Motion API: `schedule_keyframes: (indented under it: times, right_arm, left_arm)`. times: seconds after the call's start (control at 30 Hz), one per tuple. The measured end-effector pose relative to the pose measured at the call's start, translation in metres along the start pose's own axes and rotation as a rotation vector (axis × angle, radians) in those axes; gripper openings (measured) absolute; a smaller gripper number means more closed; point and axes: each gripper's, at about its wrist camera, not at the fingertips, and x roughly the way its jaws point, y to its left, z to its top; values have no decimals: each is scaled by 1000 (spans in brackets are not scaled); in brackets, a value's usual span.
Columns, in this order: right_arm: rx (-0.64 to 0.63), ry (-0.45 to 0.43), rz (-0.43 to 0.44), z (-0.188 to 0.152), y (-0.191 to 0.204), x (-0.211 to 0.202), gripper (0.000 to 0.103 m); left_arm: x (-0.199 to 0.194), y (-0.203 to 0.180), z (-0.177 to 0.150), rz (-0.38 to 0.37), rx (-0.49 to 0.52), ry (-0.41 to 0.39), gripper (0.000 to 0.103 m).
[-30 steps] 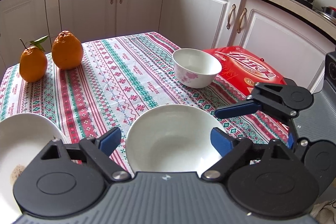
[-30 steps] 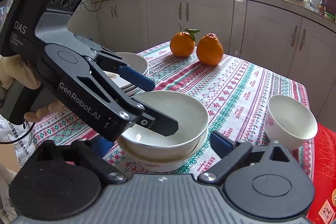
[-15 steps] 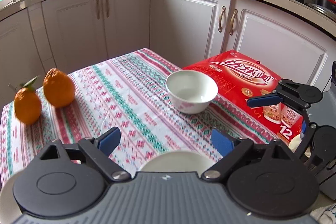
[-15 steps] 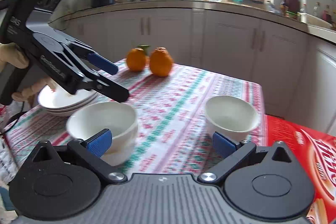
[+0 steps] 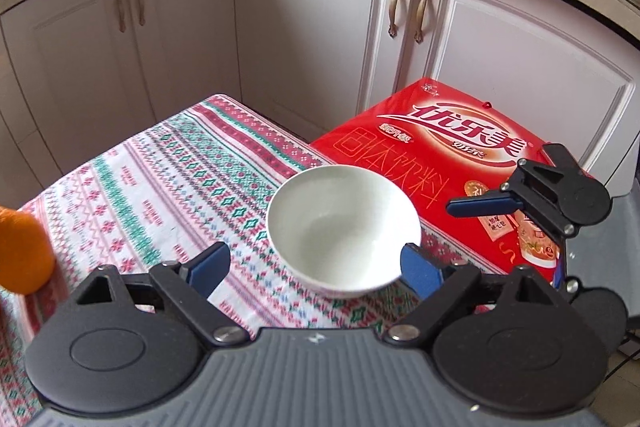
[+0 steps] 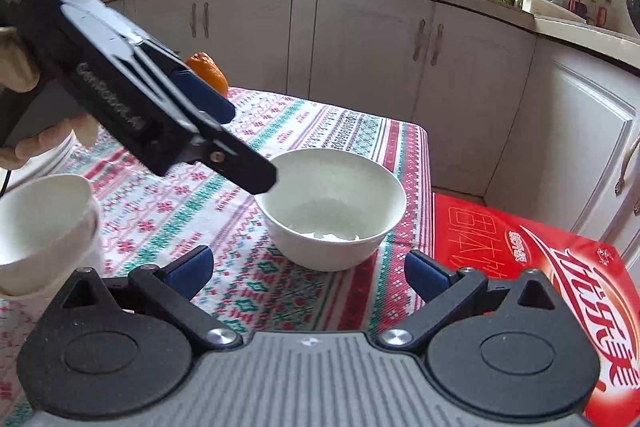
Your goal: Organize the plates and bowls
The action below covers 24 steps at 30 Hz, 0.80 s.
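The white ceramic bowl sits alone near the tablecloth's corner, beside the red drink carton. It looks glazed, slick and breakable; its thin rim seems the best hold. The left gripper and right gripper both gape, holding nothing.

Bowls: three total. One single white bowl near table corner; two nested in stack at left edge.
Orange: one.
Red carton: one.
Grippers: two, left gripper, right gripper.
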Motion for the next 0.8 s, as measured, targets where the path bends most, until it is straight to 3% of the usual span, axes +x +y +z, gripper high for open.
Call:
schedule_keyframes:
  times: [0.27, 0.5, 0.8]
  right_arm:
    - [13, 24, -12, 5, -11, 32, 100]
    - [13, 19, 5, 9, -14, 39, 92]
    - [4, 17, 15, 11, -11, 38, 87]
  left_arm:
    - [41, 10, 14, -36, -25, 43, 81]
    - [54, 10, 19, -56, -13, 64, 70]
    - [56, 11, 20, -63, -9, 67, 69]
